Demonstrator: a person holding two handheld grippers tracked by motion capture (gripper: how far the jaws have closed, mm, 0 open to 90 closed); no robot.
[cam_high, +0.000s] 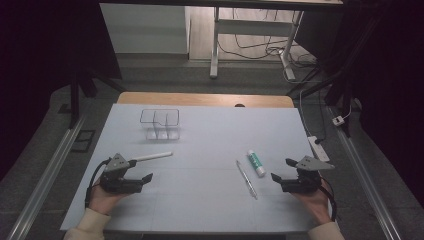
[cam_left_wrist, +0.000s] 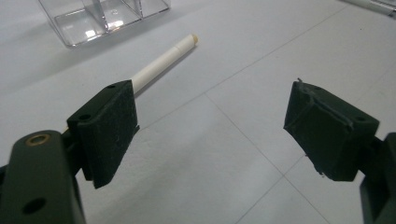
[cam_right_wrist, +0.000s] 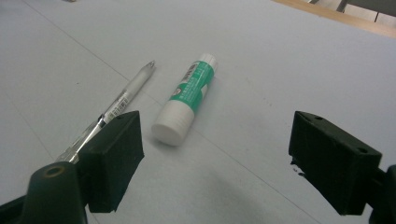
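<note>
Grippers held wide and empty over the white surface.

Left gripper is kept near the white stick, with the clear box farther off. Right gripper is held near the glue stick and the pen. Nothing is picked up yet; next, one gripper likely must be lowered around a thing and closed.

From the high view I see a dim room, black toward nine and three o'clock, with the pale table evenly lit and brighter floor at twelve. Shadows are soft. Glare glints on the clear organizer at eleven o'clock. My close claw pads look slightly soft-focused.
</note>
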